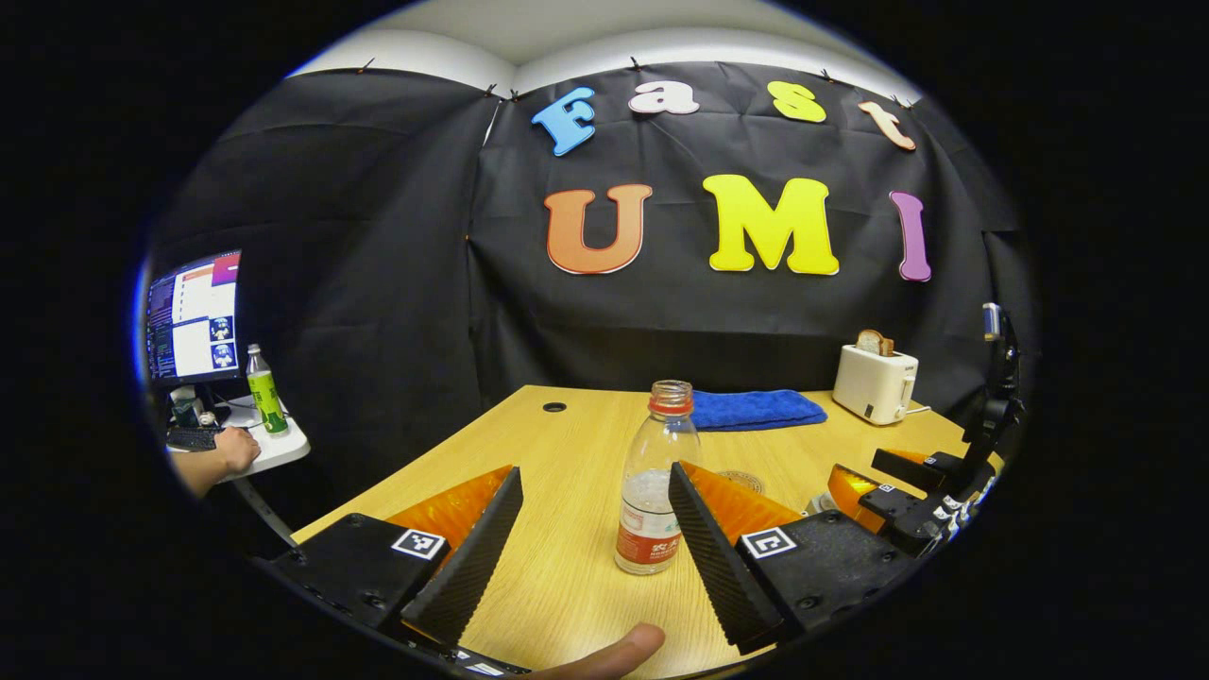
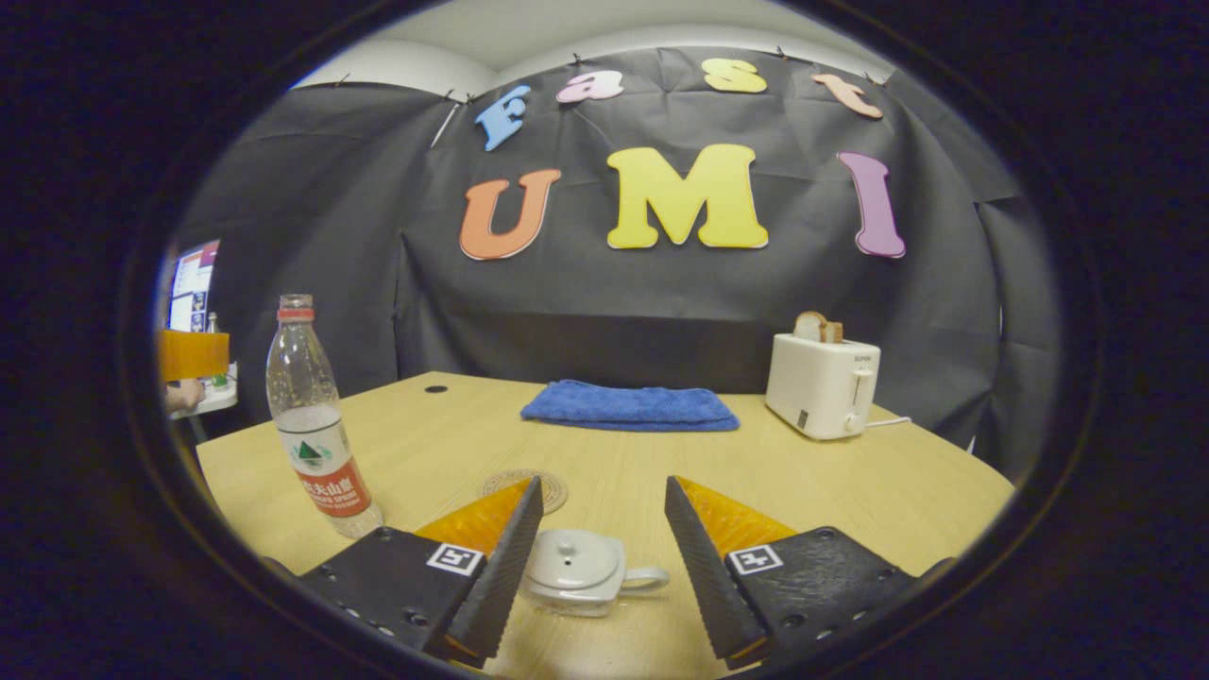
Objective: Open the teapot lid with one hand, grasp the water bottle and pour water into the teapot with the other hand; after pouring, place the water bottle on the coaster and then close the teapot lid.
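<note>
In the left gripper view the left gripper (image 1: pixel 595 491) is spread wide, and the water bottle (image 1: pixel 655 482) stands between its fingers, nearer the right one, touching neither. The bottle is clear, uncapped and upright, mouth upward, on the wooden table (image 1: pixel 567 444). The right gripper (image 2: pixel 603 505) is also spread wide around the small white teapot (image 2: pixel 574 570), lid on, handle pointing right, just before the round coaster (image 2: pixel 553 486).
</note>
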Demonstrator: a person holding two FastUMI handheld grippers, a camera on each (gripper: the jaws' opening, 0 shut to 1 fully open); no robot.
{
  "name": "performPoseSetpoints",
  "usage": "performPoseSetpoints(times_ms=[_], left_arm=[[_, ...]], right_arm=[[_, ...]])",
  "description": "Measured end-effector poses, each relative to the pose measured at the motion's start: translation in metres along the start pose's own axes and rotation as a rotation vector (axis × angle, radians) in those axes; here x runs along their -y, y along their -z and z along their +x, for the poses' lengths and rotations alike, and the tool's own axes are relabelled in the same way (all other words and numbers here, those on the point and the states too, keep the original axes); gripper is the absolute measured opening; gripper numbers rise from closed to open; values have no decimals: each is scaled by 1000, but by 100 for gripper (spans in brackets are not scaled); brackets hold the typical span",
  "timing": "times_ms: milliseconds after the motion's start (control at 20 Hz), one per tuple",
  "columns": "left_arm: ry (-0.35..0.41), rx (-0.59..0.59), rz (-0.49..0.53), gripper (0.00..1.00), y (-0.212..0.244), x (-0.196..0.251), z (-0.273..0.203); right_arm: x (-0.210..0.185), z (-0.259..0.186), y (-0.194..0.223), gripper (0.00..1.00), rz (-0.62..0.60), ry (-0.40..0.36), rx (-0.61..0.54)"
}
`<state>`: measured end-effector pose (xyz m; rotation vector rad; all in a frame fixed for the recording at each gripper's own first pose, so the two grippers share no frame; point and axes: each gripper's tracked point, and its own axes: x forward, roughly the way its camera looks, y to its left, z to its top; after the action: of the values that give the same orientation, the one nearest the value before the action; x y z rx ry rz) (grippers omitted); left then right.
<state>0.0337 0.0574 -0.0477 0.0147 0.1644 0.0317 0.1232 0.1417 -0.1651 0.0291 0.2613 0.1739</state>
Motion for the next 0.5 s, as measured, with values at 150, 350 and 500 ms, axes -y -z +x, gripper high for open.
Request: performPoseSetpoints(times_ms=[150, 350, 500], left_arm=[[4, 1, -3, 98, -1, 0, 0], [0, 4, -8, 98, -2, -4, -2], [7, 16, -16, 98, -5, -1, -2]], right_arm=[[-3, 1, 2, 63, 1, 0, 4], [-5, 7, 14, 30, 5, 2, -24], [-8, 9, 17, 22, 0, -17, -11]])
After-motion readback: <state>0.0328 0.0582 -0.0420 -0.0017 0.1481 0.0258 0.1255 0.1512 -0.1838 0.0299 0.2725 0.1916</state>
